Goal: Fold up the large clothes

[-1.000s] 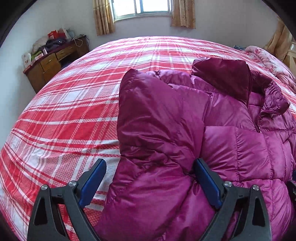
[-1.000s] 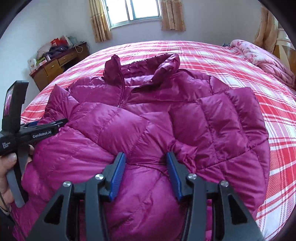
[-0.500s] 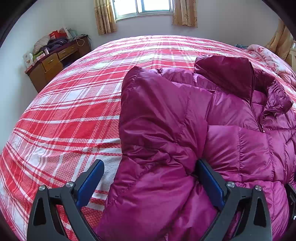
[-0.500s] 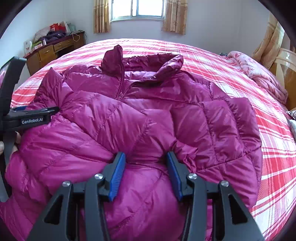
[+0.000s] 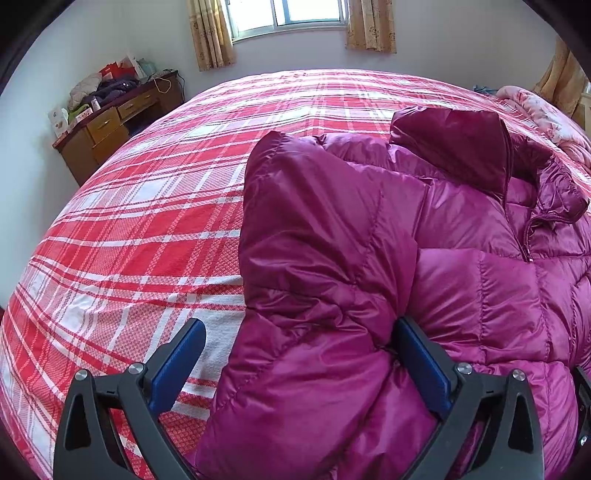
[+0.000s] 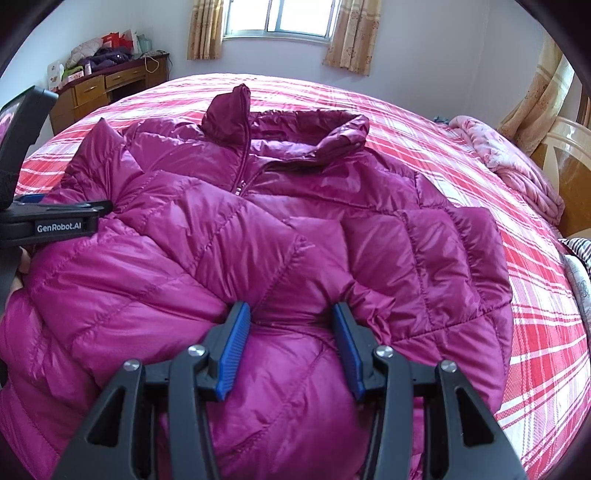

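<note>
We see a magenta puffer jacket [image 6: 280, 236] lying front-up on a bed [image 5: 147, 229] with a red plaid sheet, collar toward the window [image 6: 280, 16]. Our left gripper [image 5: 299, 354] has its jaws spread wide, a folded sleeve bulging between them. Our right gripper [image 6: 291, 328] pinches a bunched fold at the hem (blue pads sunk into the fabric).

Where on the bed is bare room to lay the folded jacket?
Bare plaid bedspread lies between the down jacket and the desk, and beyond its collar toward the window. The side by the pink quilt is tighter.
</note>
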`<action>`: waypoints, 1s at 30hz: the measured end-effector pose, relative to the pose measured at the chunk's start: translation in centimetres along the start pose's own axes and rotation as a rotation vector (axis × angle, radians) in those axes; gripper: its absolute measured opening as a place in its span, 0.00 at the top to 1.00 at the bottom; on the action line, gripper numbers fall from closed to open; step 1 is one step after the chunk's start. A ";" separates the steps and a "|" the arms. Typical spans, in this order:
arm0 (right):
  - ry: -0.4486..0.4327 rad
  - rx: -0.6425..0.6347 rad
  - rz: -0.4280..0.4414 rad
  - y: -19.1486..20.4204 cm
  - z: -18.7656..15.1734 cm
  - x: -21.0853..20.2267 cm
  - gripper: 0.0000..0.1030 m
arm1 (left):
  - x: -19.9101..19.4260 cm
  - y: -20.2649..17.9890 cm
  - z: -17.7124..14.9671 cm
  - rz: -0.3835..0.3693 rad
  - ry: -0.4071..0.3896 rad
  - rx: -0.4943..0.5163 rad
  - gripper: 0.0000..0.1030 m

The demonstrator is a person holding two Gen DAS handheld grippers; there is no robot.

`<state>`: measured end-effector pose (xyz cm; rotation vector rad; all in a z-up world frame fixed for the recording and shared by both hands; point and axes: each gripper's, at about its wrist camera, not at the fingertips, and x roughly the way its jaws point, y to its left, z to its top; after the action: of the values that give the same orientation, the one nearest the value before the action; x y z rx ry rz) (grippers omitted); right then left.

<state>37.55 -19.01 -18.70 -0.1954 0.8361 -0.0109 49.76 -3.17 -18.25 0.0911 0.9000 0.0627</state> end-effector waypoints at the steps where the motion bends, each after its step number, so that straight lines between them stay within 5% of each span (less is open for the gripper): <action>1: 0.000 -0.003 -0.004 0.0 0.0 0.0 0.52 | 0.0 0.0 0.0 0.001 0.000 0.001 0.01; 9: 0.000 -0.003 -0.004 0.1 0.0 0.1 0.52 | -1.2 0.2 -0.4 0.008 -0.030 -0.007 0.01; 16: -0.009 0.008 0.049 -0.5 0.2 -0.5 0.50 | -7.2 -1.5 -2.5 -0.049 -0.151 0.061 0.01; 19: -0.071 0.092 0.164 -3.3 0.6 -2.6 0.50 | -8.1 -3.0 -2.9 -0.051 -0.155 0.137 0.01; 23: -0.154 0.248 0.133 -9.0 1.6 -3.7 0.48 | -7.8 -3.5 -2.1 -0.034 -0.170 0.127 0.01; 30: -0.092 0.413 0.113 -15.9 1.8 2.2 0.48 | -4.7 -4.0 -0.2 0.039 -0.111 0.096 0.01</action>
<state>41.44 -34.53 -16.28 0.2390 0.7346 -0.0673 46.76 -7.58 -15.17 0.1993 0.7900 0.0502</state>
